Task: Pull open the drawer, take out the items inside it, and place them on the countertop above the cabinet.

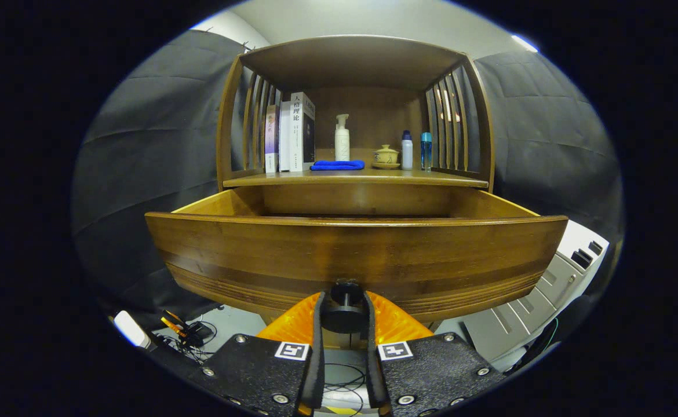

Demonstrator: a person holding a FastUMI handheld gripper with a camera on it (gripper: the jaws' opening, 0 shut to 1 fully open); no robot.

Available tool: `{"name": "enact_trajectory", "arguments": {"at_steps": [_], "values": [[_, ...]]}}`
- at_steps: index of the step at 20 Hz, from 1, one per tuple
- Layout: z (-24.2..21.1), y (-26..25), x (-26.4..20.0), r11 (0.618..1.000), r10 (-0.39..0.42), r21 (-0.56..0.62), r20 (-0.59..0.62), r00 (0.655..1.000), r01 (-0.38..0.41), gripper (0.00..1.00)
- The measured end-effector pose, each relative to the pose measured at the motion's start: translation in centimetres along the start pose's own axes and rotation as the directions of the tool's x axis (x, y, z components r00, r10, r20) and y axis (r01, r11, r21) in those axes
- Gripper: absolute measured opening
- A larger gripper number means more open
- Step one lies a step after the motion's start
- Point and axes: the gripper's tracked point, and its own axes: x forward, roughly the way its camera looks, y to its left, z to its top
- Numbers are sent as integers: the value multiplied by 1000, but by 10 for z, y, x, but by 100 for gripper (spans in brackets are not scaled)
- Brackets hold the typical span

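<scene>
- Booth cabinet [355, 104], drawer [350, 255] pulled out.
- Fingers [343, 315] closed narrowly on the drawer's knob [345, 301].
- Worktop [355, 180] above: books [292, 136], blue cloth [337, 165], pump bottle [342, 139], lidded cup [386, 156], two small bottles [416, 150].

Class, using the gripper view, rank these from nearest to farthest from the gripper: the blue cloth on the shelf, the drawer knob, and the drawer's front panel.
1. Drawer knob: clamped between the fingers of the gripper.
2. Drawer front panel: just beyond the fingers, pulled out.
3. Blue cloth: far back on the countertop, beside the books.
</scene>
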Motion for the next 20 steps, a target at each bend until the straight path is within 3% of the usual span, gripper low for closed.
{"name": "enact_trajectory", "arguments": {"at_steps": [3,10,12,16,20], "values": [[-4,5,-11,1000,16,22,-27,999,-16,29],[-5,6,-16,999,45,19,38,998,-46,34],[-5,14,-18,996,89,-19,9,996,-89,45],[30,38,-41,977,206,-74,52,977,-202,97],[87,49,-65,976,214,-58,120,969,-208,97]]}}
